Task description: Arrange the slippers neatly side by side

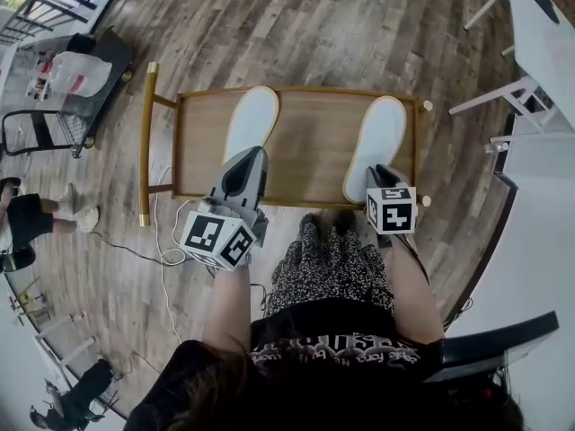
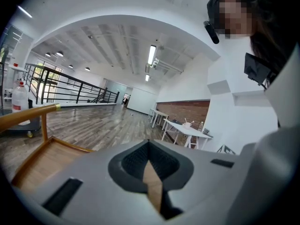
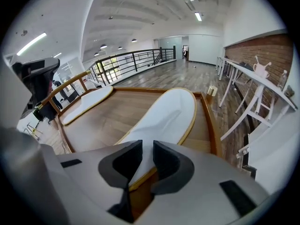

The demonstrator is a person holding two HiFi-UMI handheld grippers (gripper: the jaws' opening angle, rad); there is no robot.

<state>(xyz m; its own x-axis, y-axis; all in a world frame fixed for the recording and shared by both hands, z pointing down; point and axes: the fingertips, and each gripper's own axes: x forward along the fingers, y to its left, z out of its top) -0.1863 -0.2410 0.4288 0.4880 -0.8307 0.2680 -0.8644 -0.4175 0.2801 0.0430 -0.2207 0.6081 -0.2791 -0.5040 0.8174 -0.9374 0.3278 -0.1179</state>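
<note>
R slipper [image 3: 168,109] heel — seen thru R gripper [image 3: 146,148] jaw gap.

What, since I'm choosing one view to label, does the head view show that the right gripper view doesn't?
Only the head view: the person's patterned lap and a water bottle at far left. Only the right gripper view: the black railing, the ceiling lights and a white table with a mug. Both: the left slipper and right slipper lying apart on the wooden tray, with the right gripper at the right slipper's near end.
</note>
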